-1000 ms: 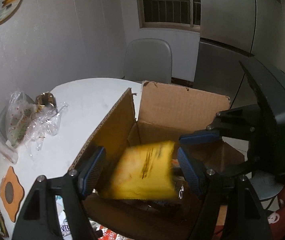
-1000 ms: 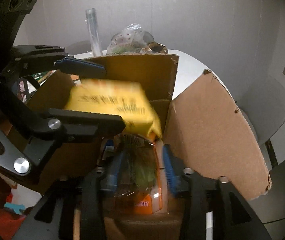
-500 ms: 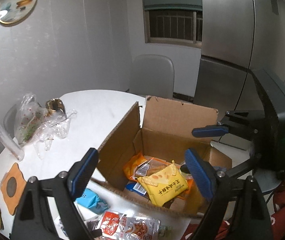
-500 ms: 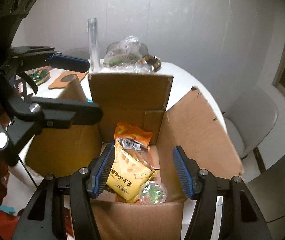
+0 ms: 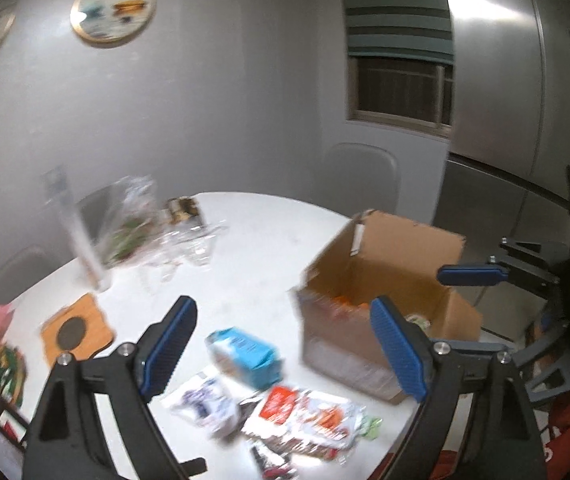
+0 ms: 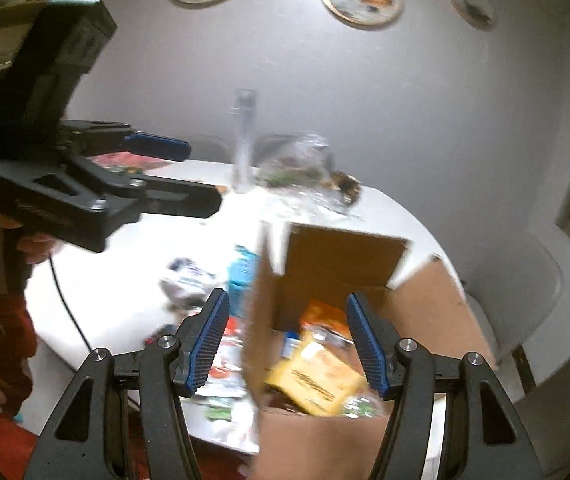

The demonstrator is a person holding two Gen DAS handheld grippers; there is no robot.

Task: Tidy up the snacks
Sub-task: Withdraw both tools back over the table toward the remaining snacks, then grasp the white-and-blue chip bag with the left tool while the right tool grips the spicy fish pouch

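We held the left gripper (image 5: 281, 344) and right gripper (image 6: 287, 344) wide, empty; yellow packet (image 6: 317, 376) lettering in the box (image 6: 437, 312) was unreadable.

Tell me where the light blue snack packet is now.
In the left wrist view the light blue snack packet lies on the round white table, just left of the brown cardboard box.

I see the open cardboard box (image 6: 337, 264) at the table's edge — a yellow packet (image 6: 317, 376) and orange packet (image 6: 323, 314) inside. Blue packet (image 5: 245, 350), white packet (image 5: 201, 398), red-and-silver packet (image 5: 305, 412) lie loose beside it.
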